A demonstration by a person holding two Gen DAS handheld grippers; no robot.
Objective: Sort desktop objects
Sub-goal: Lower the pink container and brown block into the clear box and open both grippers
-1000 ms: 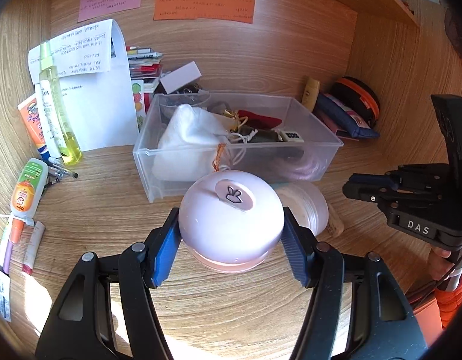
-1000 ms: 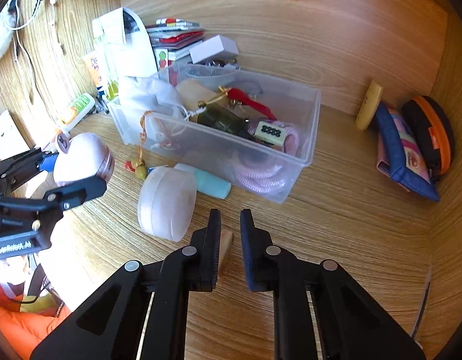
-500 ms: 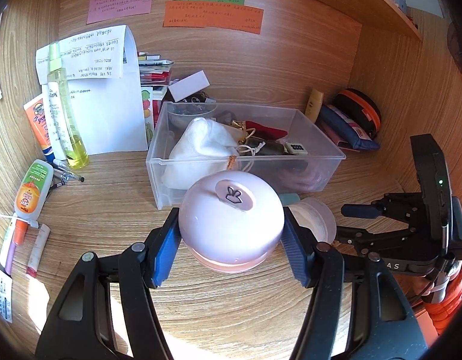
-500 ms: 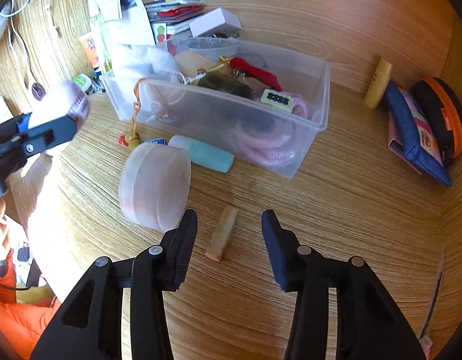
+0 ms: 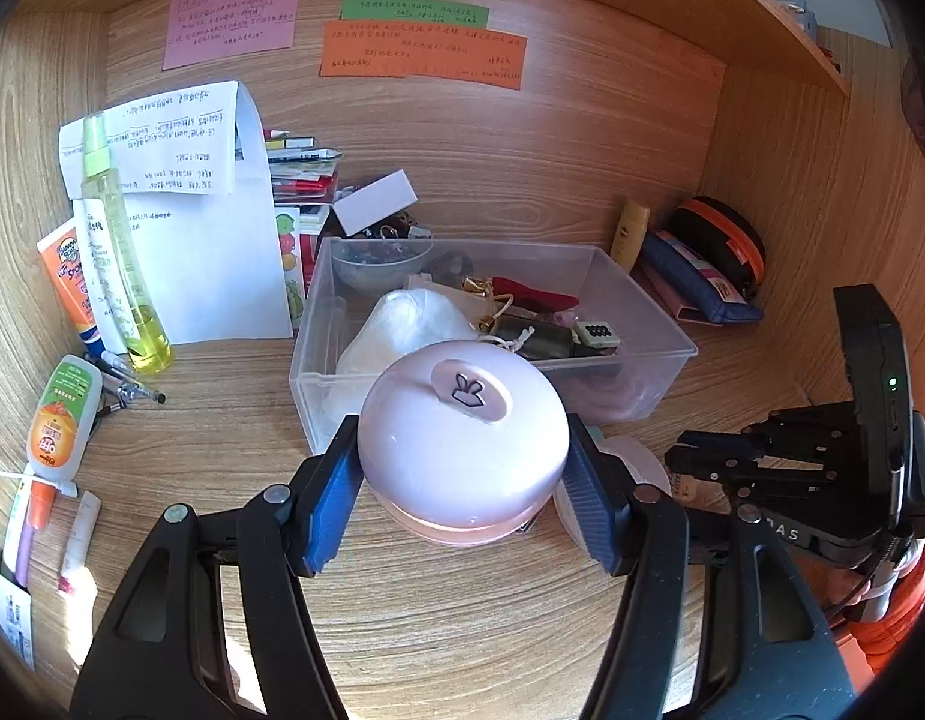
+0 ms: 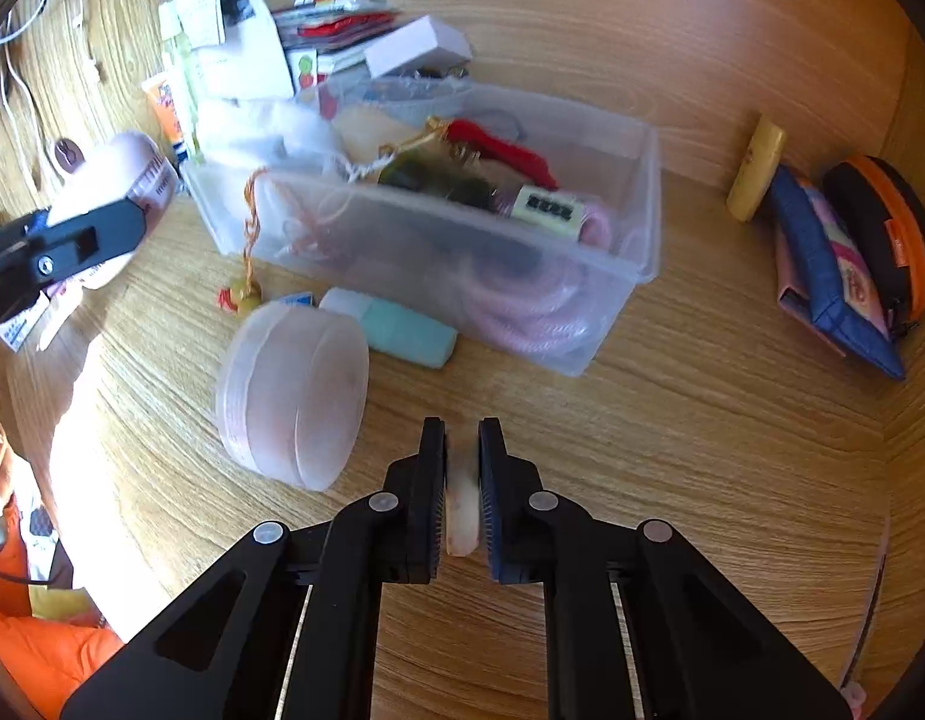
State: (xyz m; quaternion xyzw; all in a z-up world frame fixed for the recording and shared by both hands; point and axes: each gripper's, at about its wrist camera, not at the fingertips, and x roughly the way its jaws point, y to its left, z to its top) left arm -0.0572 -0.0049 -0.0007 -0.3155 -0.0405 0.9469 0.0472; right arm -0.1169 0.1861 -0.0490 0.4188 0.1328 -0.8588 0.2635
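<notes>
Grip on both sides looks settled. The left gripper (image 5: 462,480) is closed around a round pink jar (image 5: 462,438), its blue pads pressing the jar's widest part from either side, with the jar held above the tabletop (image 5: 462,630). The right gripper (image 6: 461,498) has its jaws almost together on a small pale stick (image 6: 461,501); only a thin piece of it shows between the pads, so I cannot tell how deep the hold is.

Just ahead and to the left of the right gripper lies a translucent round container (image 6: 291,396) on its side, and behind it a mint-green tube (image 6: 390,330) rests against the clear plastic bin (image 6: 618,276). The bin is directly beyond both grippers and already full of cords and small things.

To do this step well, I judge that each load should be lifted higher than the bin rim before moving forward, and released over a free spot. The stick is thin and may slip or rotate, so the pressure should stay even. The jar is smooth and curved, so it is better not to tilt it. The two grippers are close, so one should go first.
</notes>
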